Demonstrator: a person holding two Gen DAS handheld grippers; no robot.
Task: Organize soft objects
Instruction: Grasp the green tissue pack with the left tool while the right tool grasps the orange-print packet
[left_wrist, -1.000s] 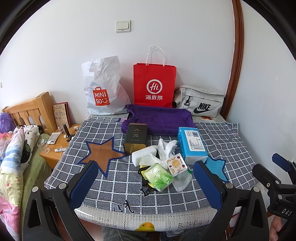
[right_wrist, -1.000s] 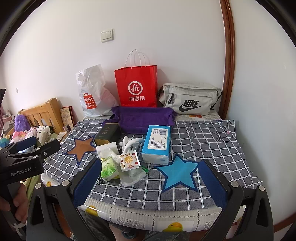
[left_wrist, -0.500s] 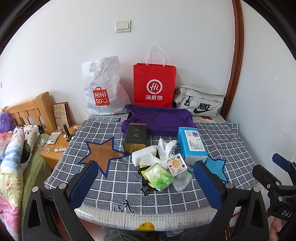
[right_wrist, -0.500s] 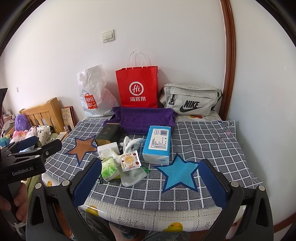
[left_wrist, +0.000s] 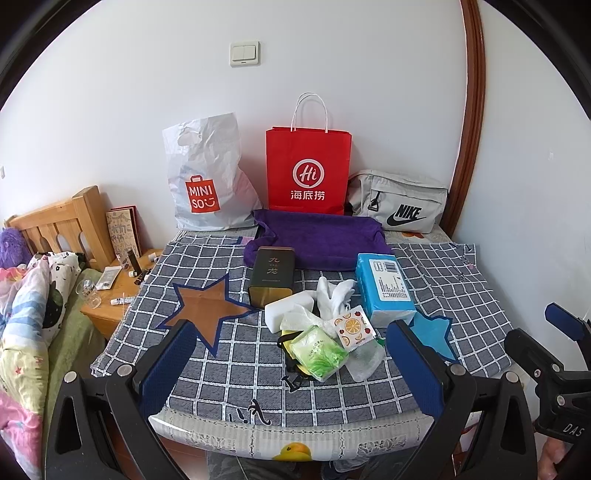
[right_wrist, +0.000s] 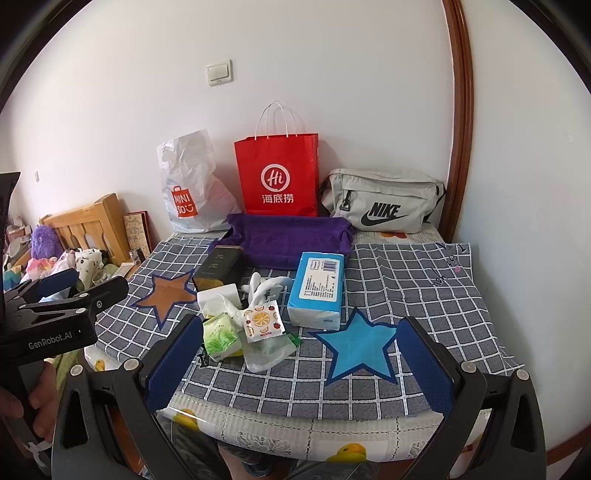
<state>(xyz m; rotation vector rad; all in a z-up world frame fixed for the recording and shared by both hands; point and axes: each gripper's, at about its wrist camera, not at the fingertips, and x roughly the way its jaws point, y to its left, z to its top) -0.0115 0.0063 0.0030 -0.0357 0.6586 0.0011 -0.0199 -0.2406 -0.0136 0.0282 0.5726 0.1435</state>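
A pile of soft things lies mid-table: a green tissue pack (left_wrist: 318, 353) (right_wrist: 221, 336), an orange-print packet (left_wrist: 354, 327) (right_wrist: 263, 319), white gloves (left_wrist: 332, 295), a white sponge block (left_wrist: 287, 310) and a clear pouch (right_wrist: 269, 350). A blue tissue pack (left_wrist: 384, 288) (right_wrist: 317, 288) lies to the right, a folded purple towel (left_wrist: 317, 240) (right_wrist: 288, 240) behind. My left gripper (left_wrist: 291, 369) and right gripper (right_wrist: 295, 362) are open and empty, near the table's front edge, short of the pile.
A dark tea tin (left_wrist: 272, 273) stands by the pile. A brown star (left_wrist: 207, 314) and a blue star (right_wrist: 360, 350) mark the checked cloth (right_wrist: 406, 288). Miniso bag (left_wrist: 207, 177), red paper bag (left_wrist: 308, 173) and grey Nike pouch (left_wrist: 399, 203) line the wall. A nightstand (left_wrist: 114, 291) is at left.
The right wrist view has shifted slightly, the scene drifting a little right. The left gripper has not visibly moved. Both stay open.
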